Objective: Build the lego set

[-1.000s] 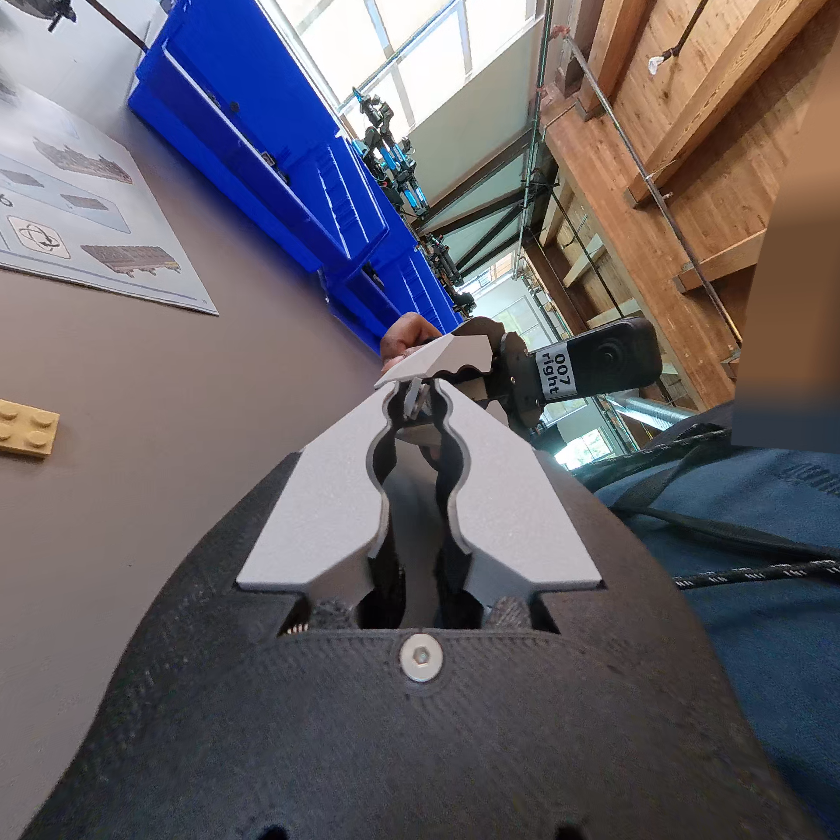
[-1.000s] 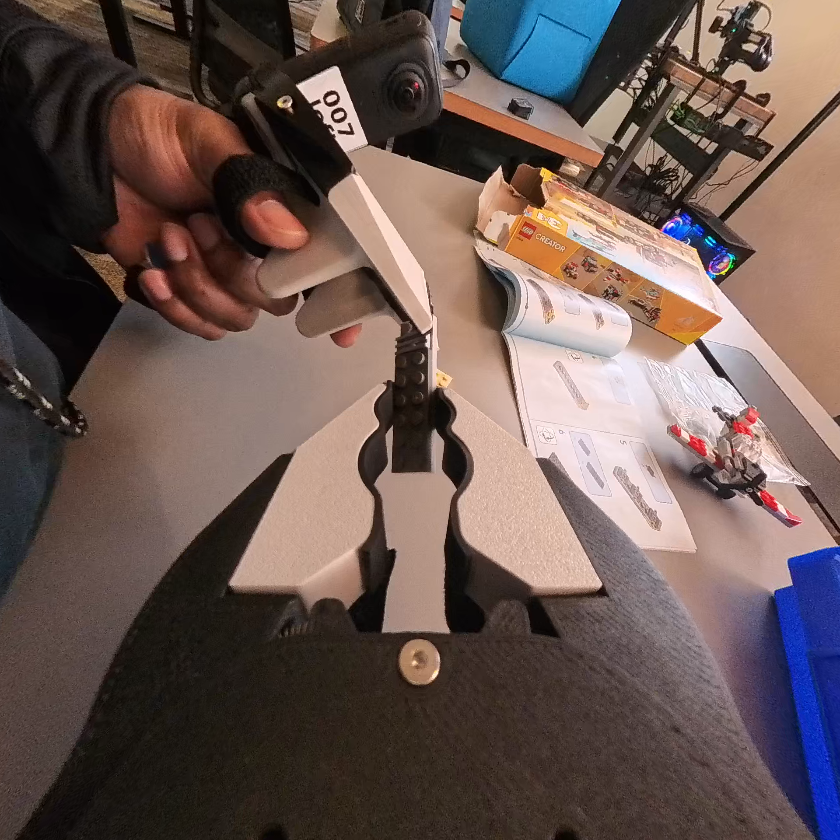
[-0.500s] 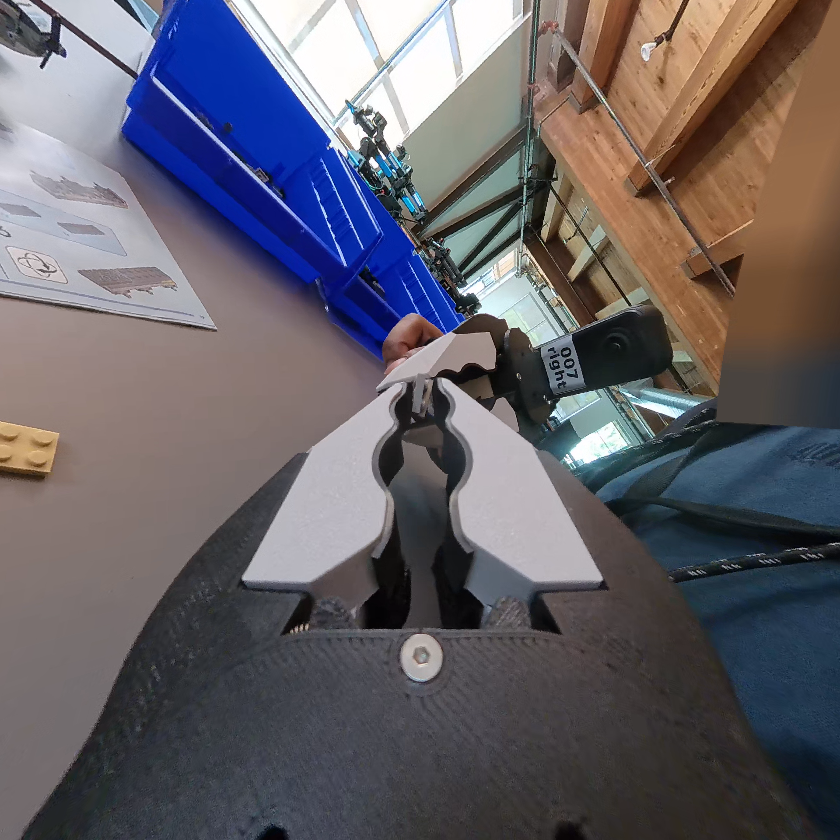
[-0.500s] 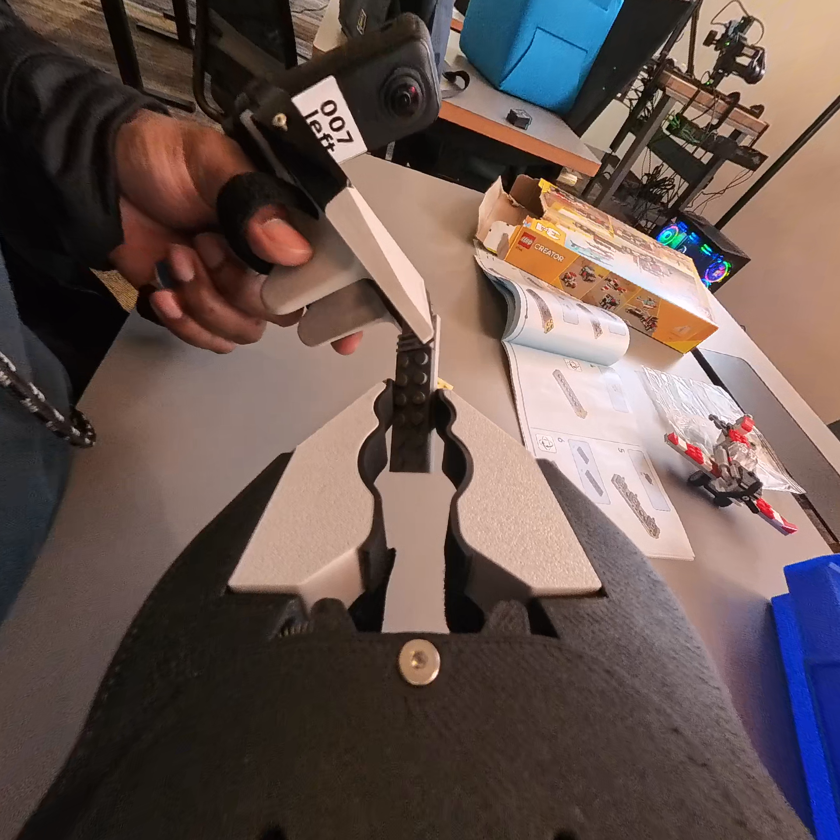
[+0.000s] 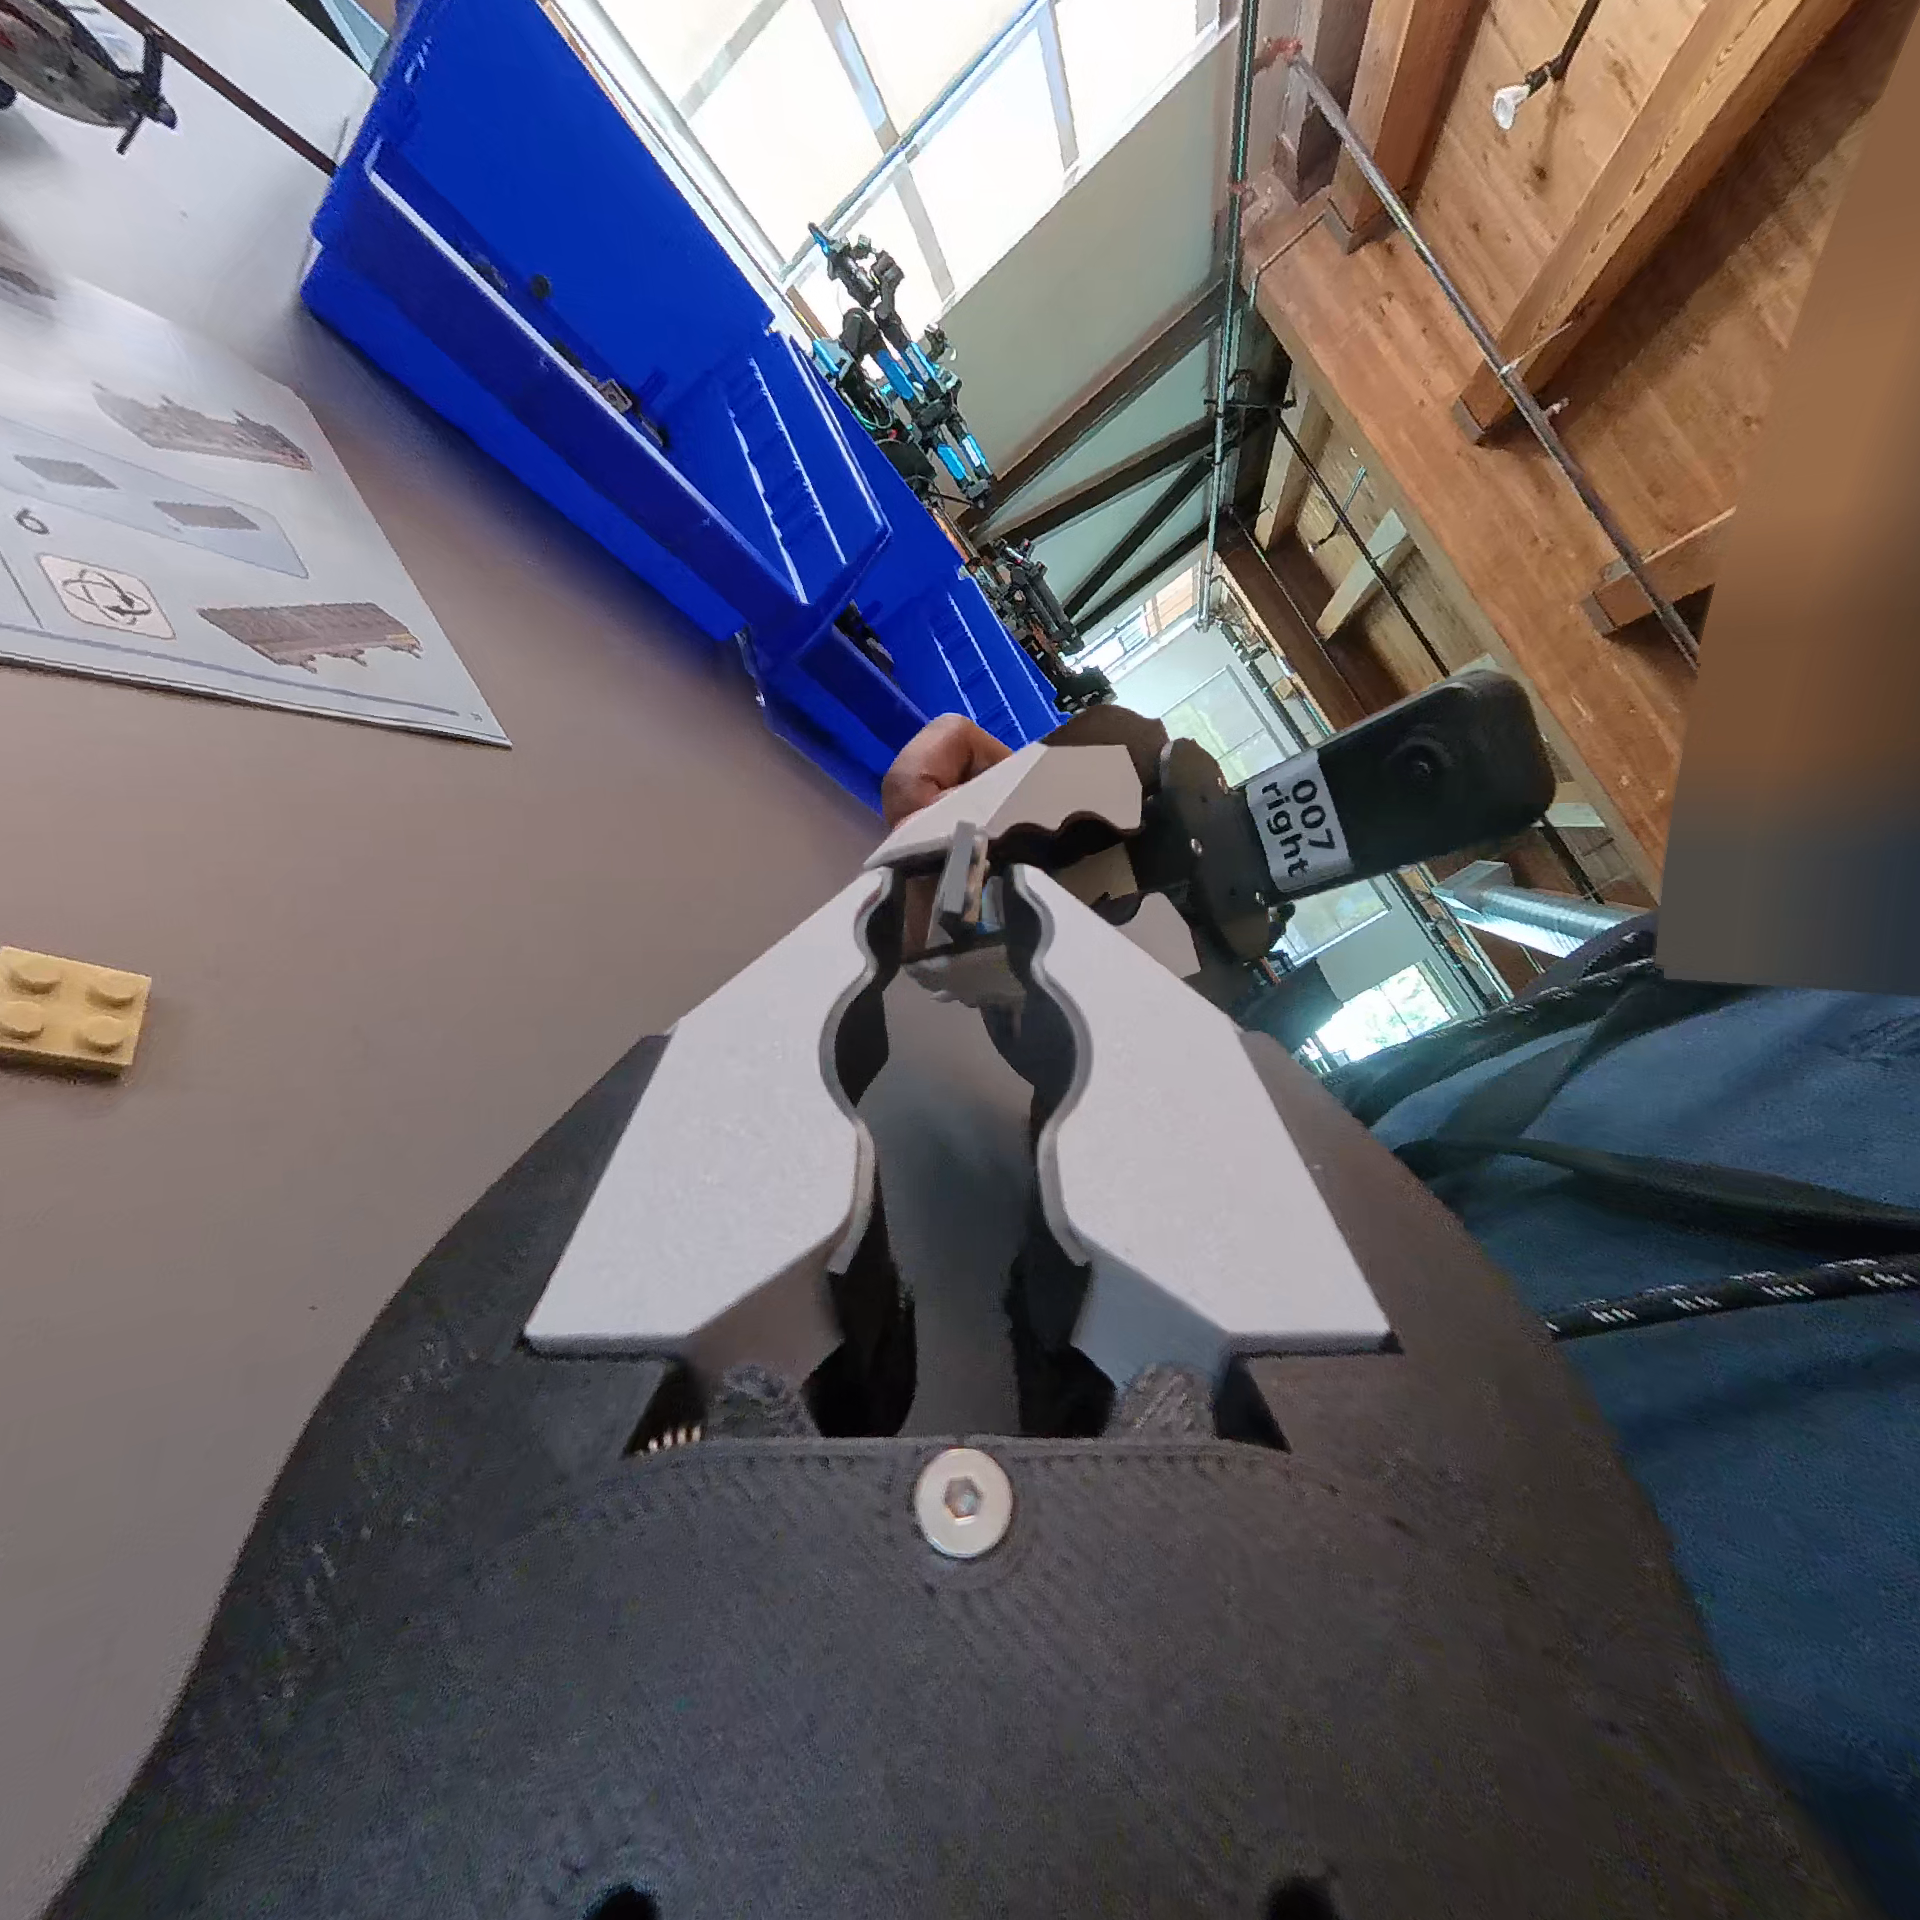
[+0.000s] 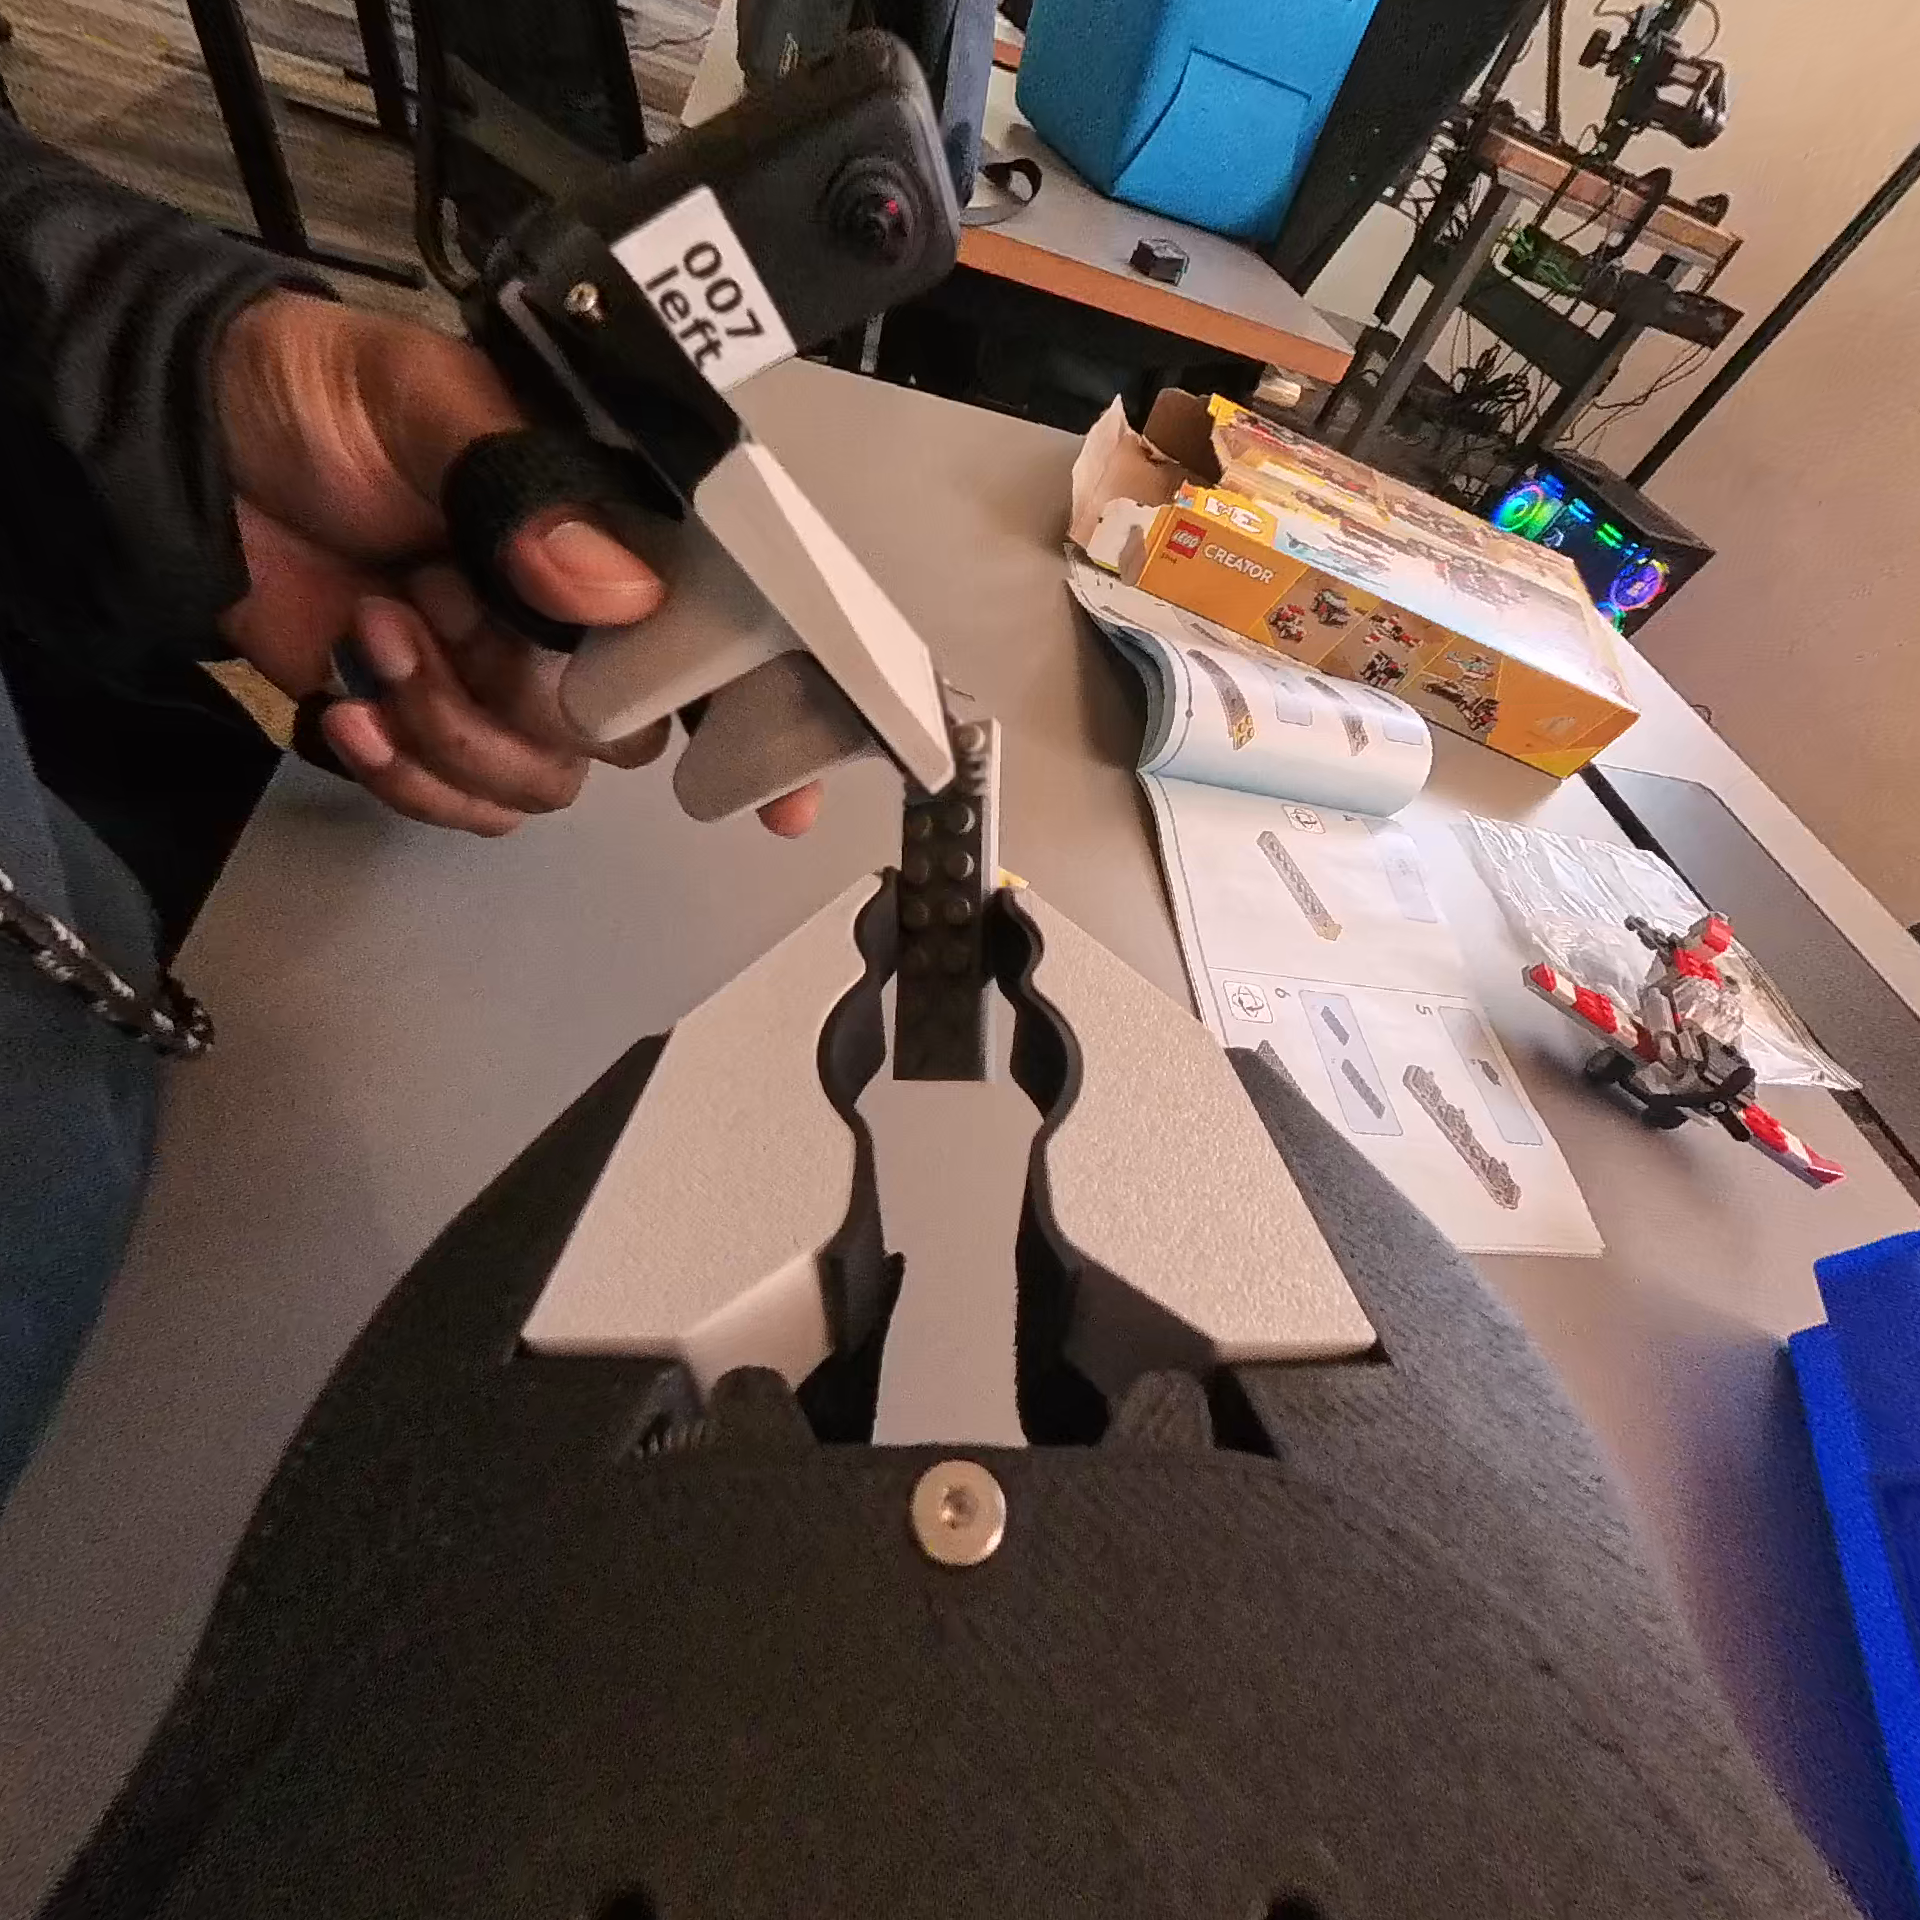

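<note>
At frame centre of the right wrist view, a dark studded lego plate [image 6: 943, 935] is clamped upright in the right tool [image 6: 940, 894]. Its top end is pinched by the left tool [image 6: 940, 774], held above the grey surface [image 6: 436, 997]; a tan plate [image 5: 68, 1008] lies at left.

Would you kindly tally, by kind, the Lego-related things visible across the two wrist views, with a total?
Loose tan plate on the table: 1
Dark plate assembly held between the grippers: 1
Built red-and-white model: 1
Open instruction booklet: 1
Yellow set box: 1
Clear plastic bag: 1
Total: 6
</note>
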### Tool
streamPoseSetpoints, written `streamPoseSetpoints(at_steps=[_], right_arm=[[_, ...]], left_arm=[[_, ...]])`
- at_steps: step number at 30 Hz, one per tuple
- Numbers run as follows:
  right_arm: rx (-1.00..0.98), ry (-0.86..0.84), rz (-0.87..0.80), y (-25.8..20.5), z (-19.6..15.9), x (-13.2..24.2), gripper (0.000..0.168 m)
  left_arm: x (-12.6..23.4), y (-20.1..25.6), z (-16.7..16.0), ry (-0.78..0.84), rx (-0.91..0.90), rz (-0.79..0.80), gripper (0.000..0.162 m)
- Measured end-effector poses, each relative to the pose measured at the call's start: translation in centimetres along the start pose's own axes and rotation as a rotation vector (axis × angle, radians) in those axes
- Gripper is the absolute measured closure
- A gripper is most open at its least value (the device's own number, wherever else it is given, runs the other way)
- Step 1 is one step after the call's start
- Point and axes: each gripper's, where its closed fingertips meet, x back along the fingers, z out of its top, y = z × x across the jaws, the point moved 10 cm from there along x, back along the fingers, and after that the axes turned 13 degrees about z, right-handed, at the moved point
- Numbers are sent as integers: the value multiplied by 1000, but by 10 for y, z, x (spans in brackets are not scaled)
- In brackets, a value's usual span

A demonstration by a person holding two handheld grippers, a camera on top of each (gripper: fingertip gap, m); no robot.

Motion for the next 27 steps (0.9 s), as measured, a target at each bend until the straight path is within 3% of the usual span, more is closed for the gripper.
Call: streamPoseSetpoints(at_steps=[5, 16, 21, 22, 24, 27], right_arm=[[-19, 19, -3, 2, 0, 2, 150], [-33, 32, 0, 1, 1, 0, 150], [-156, 13, 31, 6, -6, -3, 150], [-199, 13, 39, 8, -8, -4, 150], [-263, 11, 28, 11, -13, -4, 150], [-339, 27, 30, 16, -17, -2, 151]], left_arm=[[1, 1, -2, -3, 5, -15, 154], [2, -3, -4, 22, 48, -26, 156], [-1, -8, -6, 0, 111, 7, 155], [-2, -9, -6, -7, 116, 22, 154], [-2, -10, -7, -18, 122, 38, 131], [0, -12, -6, -14, 125, 51, 131]])
